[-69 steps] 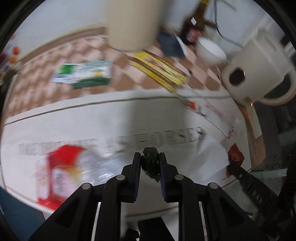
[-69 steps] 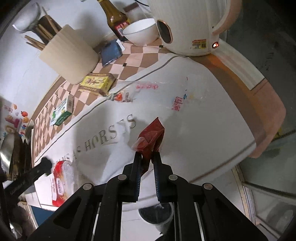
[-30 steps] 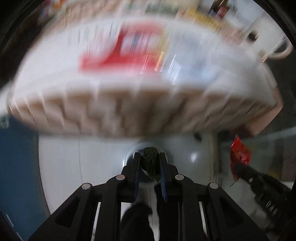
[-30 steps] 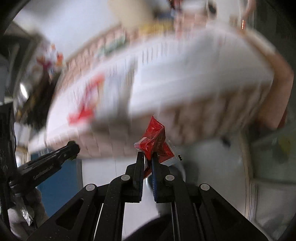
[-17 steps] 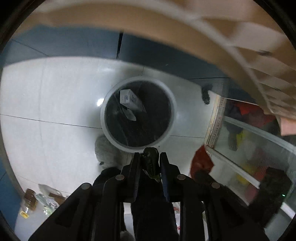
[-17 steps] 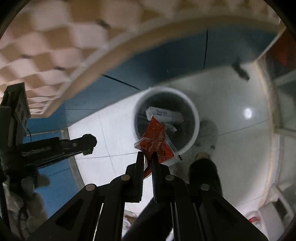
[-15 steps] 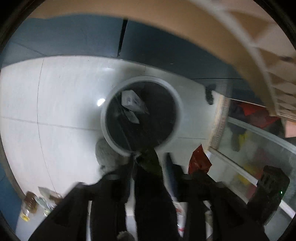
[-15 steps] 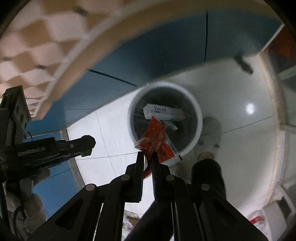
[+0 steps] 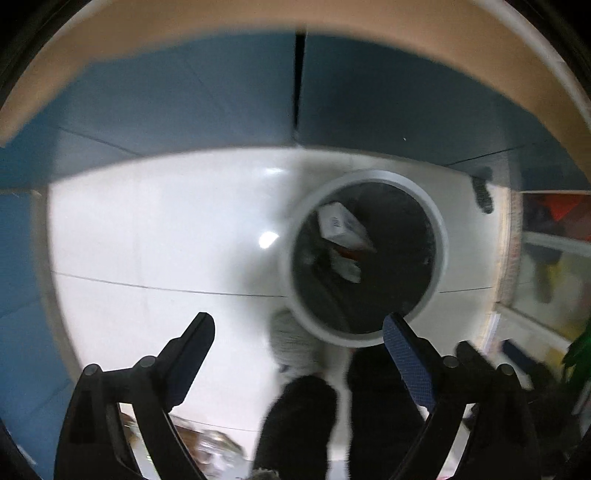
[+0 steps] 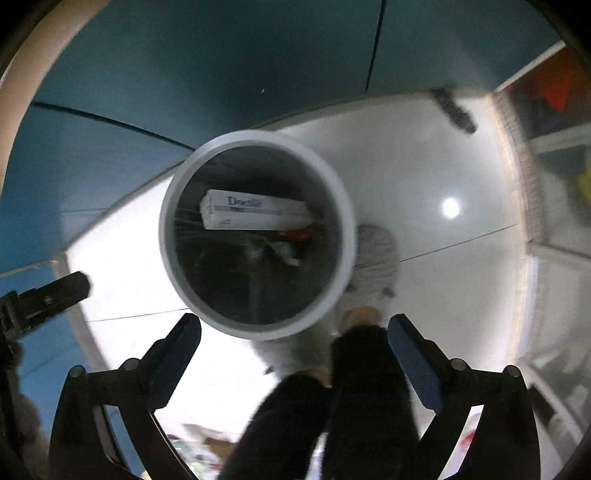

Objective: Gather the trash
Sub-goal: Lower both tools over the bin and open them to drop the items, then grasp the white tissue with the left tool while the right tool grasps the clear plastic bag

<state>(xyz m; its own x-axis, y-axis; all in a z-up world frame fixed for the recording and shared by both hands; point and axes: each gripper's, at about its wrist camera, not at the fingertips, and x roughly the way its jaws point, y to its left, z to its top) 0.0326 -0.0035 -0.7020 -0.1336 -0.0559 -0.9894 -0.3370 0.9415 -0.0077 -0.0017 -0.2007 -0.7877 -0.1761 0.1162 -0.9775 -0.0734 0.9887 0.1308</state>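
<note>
A round white-rimmed trash bin point(image 9: 441, 254) point(image 10: 343, 206) stands on the white floor below both grippers. Inside lie a white carton point(image 10: 255, 215) point(image 9: 341, 223), a red wrapper point(image 10: 297, 233) and other scraps. My left gripper point(image 9: 297, 326) is open and empty, with the bin up and to its right. My right gripper point(image 10: 293, 325) is open and empty, right over the bin's near rim. The left gripper's finger point(image 10: 55, 290) shows at the left of the right wrist view.
Blue cabinet doors point(image 9: 221, 96) point(image 10: 221, 62) and the counter's edge point(image 9: 258, 18) lie behind the bin. The person's dark trouser legs point(image 10: 369, 398) and a grey slipper point(image 10: 376, 258) are beside the bin. A glass-fronted shelf point(image 9: 546, 251) stands on the right.
Both grippers swung from the table down over the bin and opened. The dark green scrap left the left gripper and the red wrapper left the right one; the red wrapper now lies in the bin.
</note>
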